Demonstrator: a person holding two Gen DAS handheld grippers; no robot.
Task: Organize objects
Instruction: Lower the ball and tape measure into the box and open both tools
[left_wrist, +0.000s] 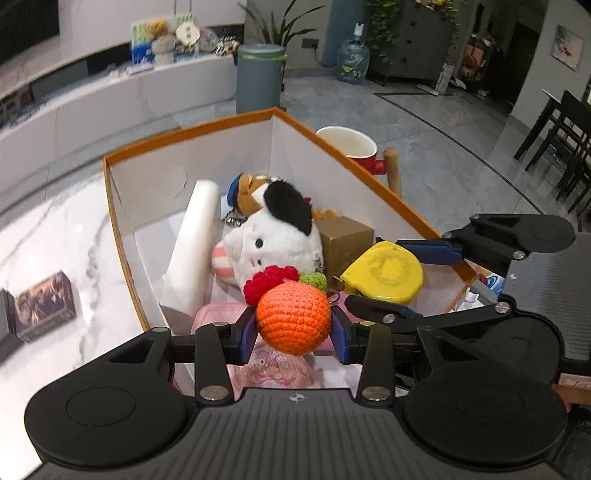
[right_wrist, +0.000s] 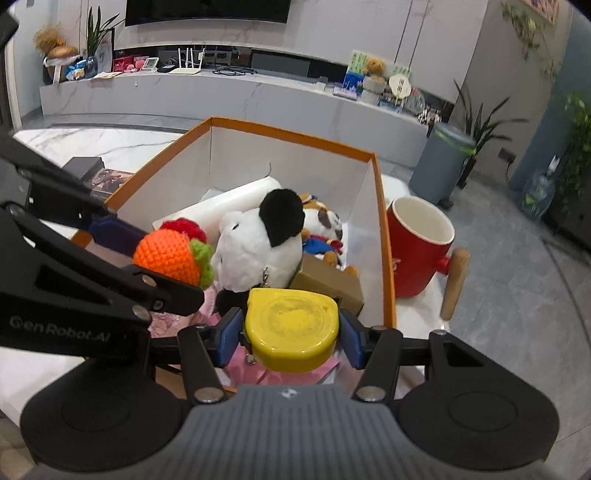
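Observation:
An orange-rimmed white box (left_wrist: 192, 142) (right_wrist: 373, 192) stands on the marble table. My left gripper (left_wrist: 293, 330) is shut on an orange crochet fruit (left_wrist: 293, 317) (right_wrist: 166, 254) over the box's near end. My right gripper (right_wrist: 291, 332) is shut on a yellow tape measure (right_wrist: 291, 328) (left_wrist: 384, 273), also over the box, right of the left gripper. Inside lie a white-and-black plush (left_wrist: 273, 236) (right_wrist: 258, 243), a brown-and-white plush (left_wrist: 251, 192) (right_wrist: 321, 218), a brown carton (left_wrist: 345, 240) (right_wrist: 328, 284), a white foam block (left_wrist: 192, 251) and a pink item (left_wrist: 273, 369).
A red mug with a wooden handle (right_wrist: 417, 251) (left_wrist: 351, 147) stands right of the box. A dark card box (left_wrist: 44, 306) (right_wrist: 107, 181) lies on the marble table to the left. A grey bin (left_wrist: 258, 77) and a TV bench stand beyond.

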